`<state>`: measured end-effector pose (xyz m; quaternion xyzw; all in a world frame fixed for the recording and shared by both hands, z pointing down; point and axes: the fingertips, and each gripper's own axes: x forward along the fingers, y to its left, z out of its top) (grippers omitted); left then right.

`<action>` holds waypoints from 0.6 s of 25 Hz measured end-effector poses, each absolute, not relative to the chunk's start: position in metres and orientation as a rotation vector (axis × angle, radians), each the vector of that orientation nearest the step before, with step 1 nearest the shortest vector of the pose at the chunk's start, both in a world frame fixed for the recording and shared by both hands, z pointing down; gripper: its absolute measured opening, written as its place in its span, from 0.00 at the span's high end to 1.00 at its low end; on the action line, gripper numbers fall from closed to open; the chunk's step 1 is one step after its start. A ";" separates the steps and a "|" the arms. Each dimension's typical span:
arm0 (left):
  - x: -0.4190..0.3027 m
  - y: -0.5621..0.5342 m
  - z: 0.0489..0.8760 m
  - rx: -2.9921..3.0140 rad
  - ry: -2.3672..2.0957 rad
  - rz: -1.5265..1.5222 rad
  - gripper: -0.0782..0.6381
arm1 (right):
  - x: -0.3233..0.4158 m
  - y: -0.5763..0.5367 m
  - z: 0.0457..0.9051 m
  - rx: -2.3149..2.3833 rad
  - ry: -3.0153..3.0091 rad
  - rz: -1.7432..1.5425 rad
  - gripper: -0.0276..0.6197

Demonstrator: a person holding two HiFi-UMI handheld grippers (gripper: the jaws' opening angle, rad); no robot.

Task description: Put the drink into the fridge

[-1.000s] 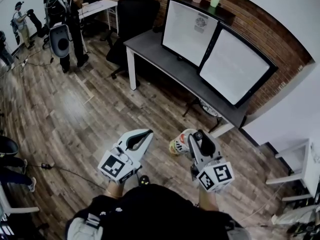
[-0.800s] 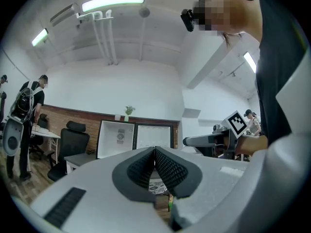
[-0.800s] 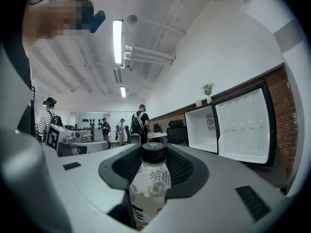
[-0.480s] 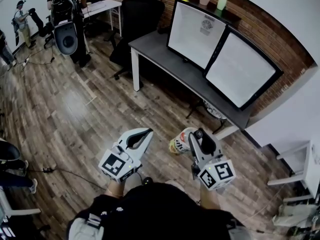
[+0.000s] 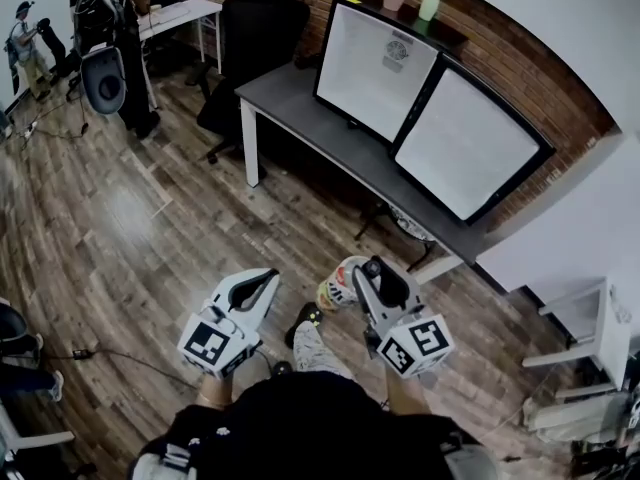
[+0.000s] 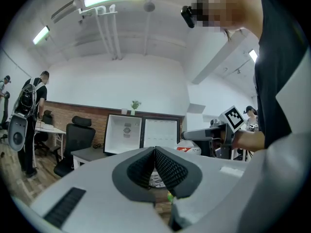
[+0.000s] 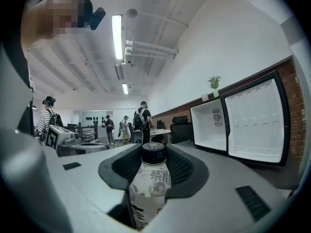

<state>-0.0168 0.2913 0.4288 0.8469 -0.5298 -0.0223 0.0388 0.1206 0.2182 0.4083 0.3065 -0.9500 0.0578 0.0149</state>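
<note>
Plainly, the right gripper point(image 5: 368, 276) held the upright drink point(image 7: 149, 186) between wide jaws; the open fridge point(image 5: 375, 63) on the desk's point(image 5: 295, 98) back edge lay well ahead. The left gripper point(image 5: 258, 288) carried nothing, jaws together.

Black shirt point(image 5: 300, 418); left claw point(image 5: 262, 280), right claw point(image 5: 352, 273) pale grey, black pads point(image 6: 167, 171), square-marker cubes point(image 5: 212, 345).

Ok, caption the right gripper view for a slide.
Right gripper clamped on a drink bottle, open fridge ahead at right.

Office-style workspace: desk point(image 5: 300, 103), black office chair point(image 5: 262, 8), brick wall point(image 5: 535, 73), wood floor point(image 5: 150, 228).
</note>
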 end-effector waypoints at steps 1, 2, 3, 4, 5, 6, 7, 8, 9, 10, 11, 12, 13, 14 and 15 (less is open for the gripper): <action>-0.018 0.286 0.430 2.588 -1.634 -0.068 0.89 | 0.120 0.212 0.408 0.946 -2.957 0.176 0.73; -0.021 0.283 0.430 2.581 -1.646 -0.068 0.89 | 0.118 0.206 0.408 0.938 -2.960 0.174 0.73; -0.025 0.280 0.430 2.573 -1.659 -0.067 0.89 | 0.115 0.201 0.407 0.931 -2.963 0.172 0.73; -0.030 0.277 0.429 2.564 -1.674 -0.066 0.89 | 0.111 0.195 0.406 0.924 -2.965 0.167 0.73; -0.034 0.274 0.428 2.555 -1.690 -0.066 0.89 | 0.107 0.190 0.405 0.918 -2.967 0.160 0.73; -0.040 0.268 0.427 2.548 -1.704 -0.068 0.89 | 0.103 0.184 0.403 0.911 -2.971 0.151 0.73; -0.045 0.262 0.427 2.542 -1.718 -0.068 0.89 | 0.098 0.177 0.402 0.904 -2.977 0.144 0.73; -0.049 0.254 0.426 2.538 -1.729 -0.068 0.89 | 0.094 0.168 0.401 0.896 -2.984 0.142 0.73; -0.053 0.245 0.426 2.535 -1.736 -0.067 0.89 | 0.091 0.160 0.401 0.888 -2.990 0.143 0.73; -0.055 0.237 0.427 2.534 -1.741 -0.065 0.89 | 0.088 0.151 0.401 0.883 -2.996 0.146 0.73; -0.057 0.228 0.427 2.533 -1.742 -0.063 0.89 | 0.085 0.143 0.402 0.880 -2.999 0.151 0.73; -0.060 0.220 0.428 2.533 -1.742 -0.060 0.89 | 0.082 0.134 0.404 0.877 -3.001 0.157 0.73; -0.062 0.211 0.428 2.533 -1.741 -0.057 0.89 | 0.079 0.124 0.405 0.876 -3.002 0.162 0.73; -0.065 0.202 0.428 2.533 -1.742 -0.052 0.89 | 0.076 0.115 0.406 0.876 -3.001 0.168 0.73; -0.068 0.193 0.428 2.531 -1.745 -0.048 0.89 | 0.074 0.106 0.407 0.874 -3.001 0.172 0.73</action>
